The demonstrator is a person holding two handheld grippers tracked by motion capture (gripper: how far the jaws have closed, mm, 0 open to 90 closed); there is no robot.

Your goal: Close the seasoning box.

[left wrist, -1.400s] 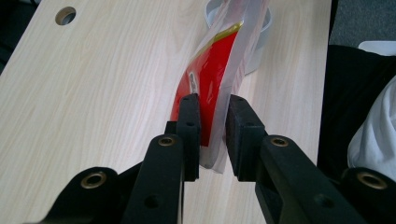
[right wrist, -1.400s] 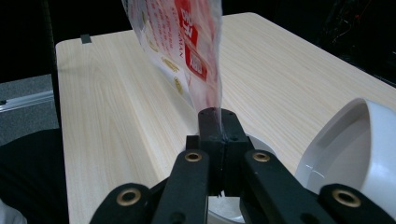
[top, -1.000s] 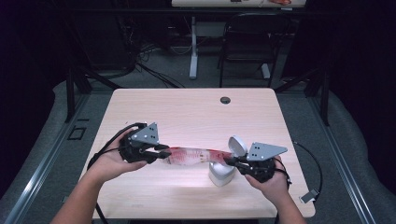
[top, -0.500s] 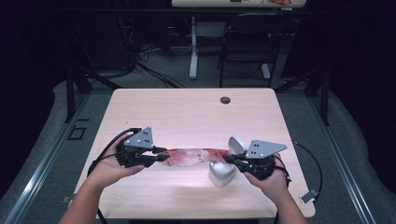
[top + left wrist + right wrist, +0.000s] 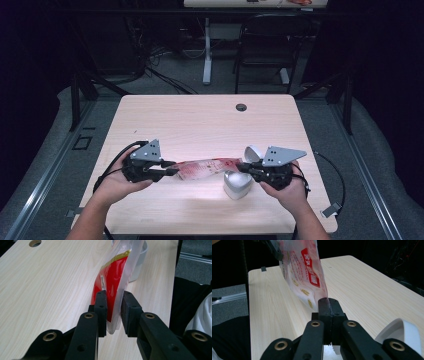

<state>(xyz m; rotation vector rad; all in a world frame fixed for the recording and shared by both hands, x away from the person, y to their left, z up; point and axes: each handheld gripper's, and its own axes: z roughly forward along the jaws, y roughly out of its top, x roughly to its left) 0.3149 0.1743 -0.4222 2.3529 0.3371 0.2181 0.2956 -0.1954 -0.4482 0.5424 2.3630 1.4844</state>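
I can't read the blurred print on the packet (image 5: 305,272), and my right gripper (image 5: 328,305) hides its pinched edge.

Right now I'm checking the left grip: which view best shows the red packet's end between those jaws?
The left gripper view: the red packet runs between its jaws, one side gapped. The high view shows it small; the right gripper view shows its far end.

A pale wooden table (image 5: 200,120) bears a white heart-shaped box (image 5: 237,185) near its front edge.
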